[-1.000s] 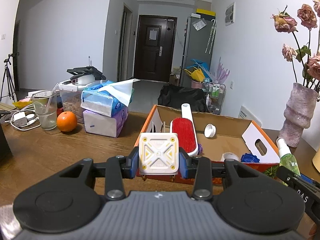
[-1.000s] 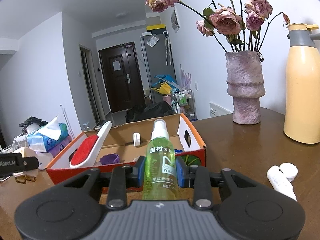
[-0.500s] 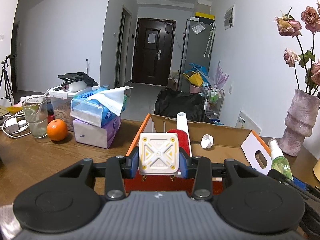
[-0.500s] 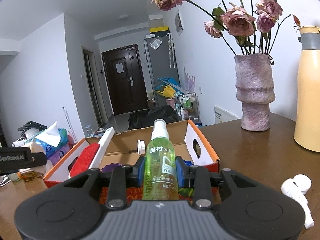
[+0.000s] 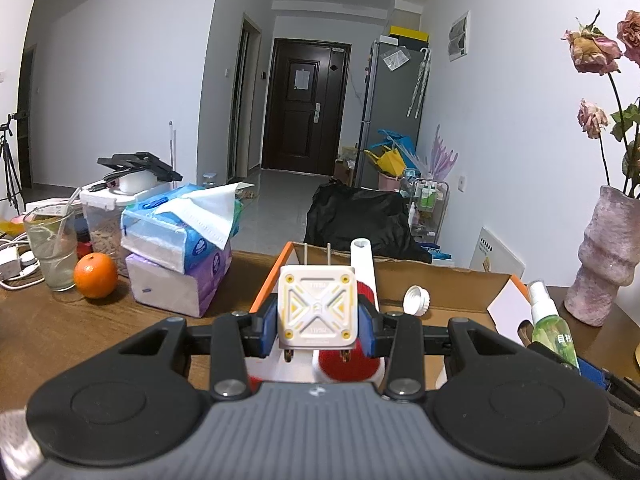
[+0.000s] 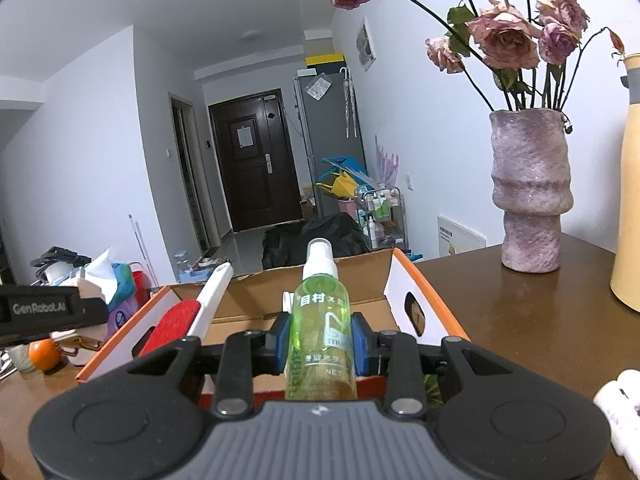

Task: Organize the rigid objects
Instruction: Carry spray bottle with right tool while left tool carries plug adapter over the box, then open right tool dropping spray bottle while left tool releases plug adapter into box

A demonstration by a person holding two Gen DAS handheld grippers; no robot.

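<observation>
My left gripper is shut on a white square plug adapter, held just above the near left edge of an open cardboard box with orange rims. My right gripper is shut on a green spray bottle, held upright over the box's near edge; the bottle also shows in the left wrist view. Inside the box lie a red lint brush with a white handle and a white bottle cap.
Left of the box stand stacked tissue packs, an orange, a glass and cables. A purple vase with dried roses and a yellow flask stand to the right. A white object lies near the table's front right.
Both grippers have moved forward and up toward the box with their objects still held. The box now lies partly beneath both of them.
</observation>
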